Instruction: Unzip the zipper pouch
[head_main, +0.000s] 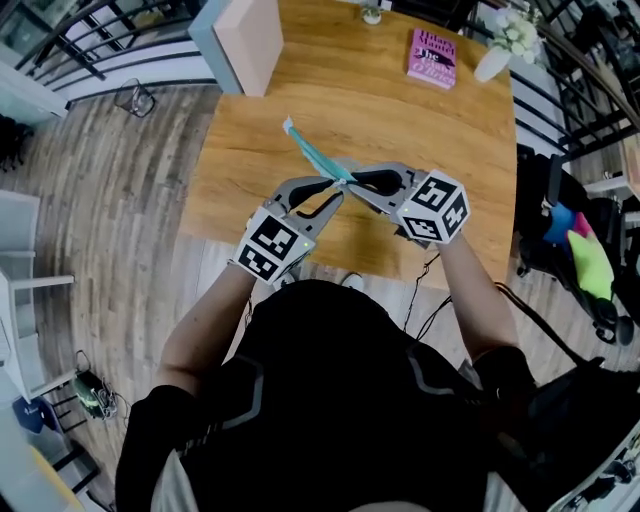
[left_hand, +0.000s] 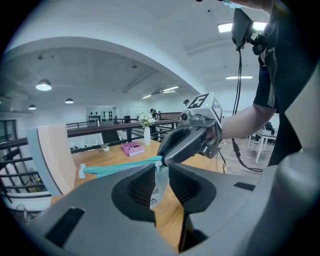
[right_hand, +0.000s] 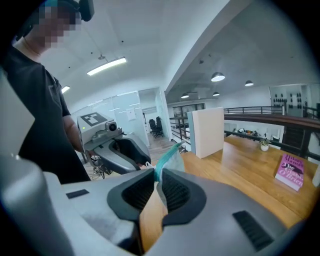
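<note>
The zipper pouch (head_main: 315, 155) is clear with a teal zipper, and it is held in the air over the wooden table (head_main: 440, 140). My right gripper (head_main: 352, 180) is shut on the near end of the pouch (right_hand: 170, 157), whose edge is pinched between the pads. My left gripper (head_main: 335, 195) meets it tip to tip. In the left gripper view, the small white zipper pull (left_hand: 159, 164) and the pouch's clear body hang between the left jaws, which stand narrow and close against them. The teal zipper (left_hand: 120, 168) runs away to the left, ending in a white tab.
A pink book (head_main: 432, 58) and a white vase of flowers (head_main: 495, 60) sit at the table's far right. An upright pale board (head_main: 245, 40) stands at the far left corner. A black chair with bright items (head_main: 575, 250) is off the table's right side.
</note>
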